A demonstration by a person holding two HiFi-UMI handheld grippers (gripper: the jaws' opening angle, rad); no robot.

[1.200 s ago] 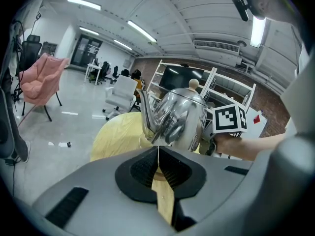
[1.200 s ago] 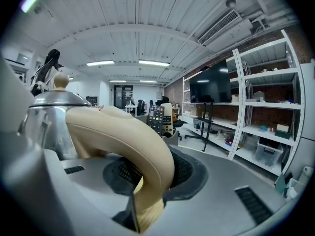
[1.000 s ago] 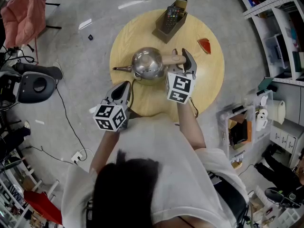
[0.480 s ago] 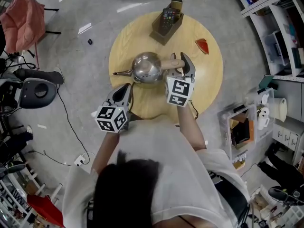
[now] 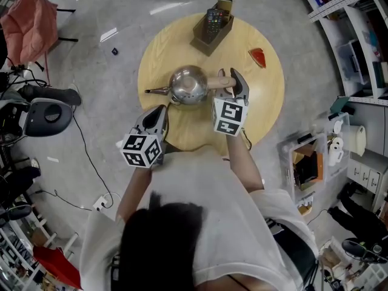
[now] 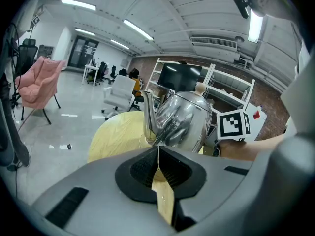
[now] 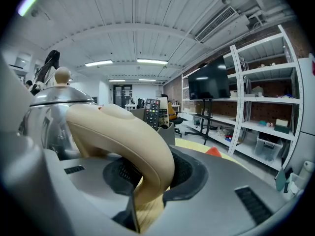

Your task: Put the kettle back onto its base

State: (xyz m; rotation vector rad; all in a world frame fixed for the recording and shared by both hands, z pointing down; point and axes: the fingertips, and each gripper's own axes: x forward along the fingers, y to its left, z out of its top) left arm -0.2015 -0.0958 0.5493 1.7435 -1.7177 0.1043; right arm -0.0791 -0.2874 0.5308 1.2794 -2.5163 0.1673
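The one shiny steel kettle [image 5: 189,85] has barely shifted since a second ago, over the round wooden counter [image 5: 267,102]. The right hand-held gripper [image 5: 233,82] clamps its cream handle [image 5: 219,79]; the left hand-held gripper [image 5: 160,110] is closed, empty.

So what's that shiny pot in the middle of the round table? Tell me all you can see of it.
It's a polished metal kettle, rounded and mirror-bright, standing upright near the middle of the round wooden table. A thin curved spout points toward the person's left, the lid bears a pale round knob, and a cream looped handle sticks out on the opposite side. The right gripper is clamped on that handle.
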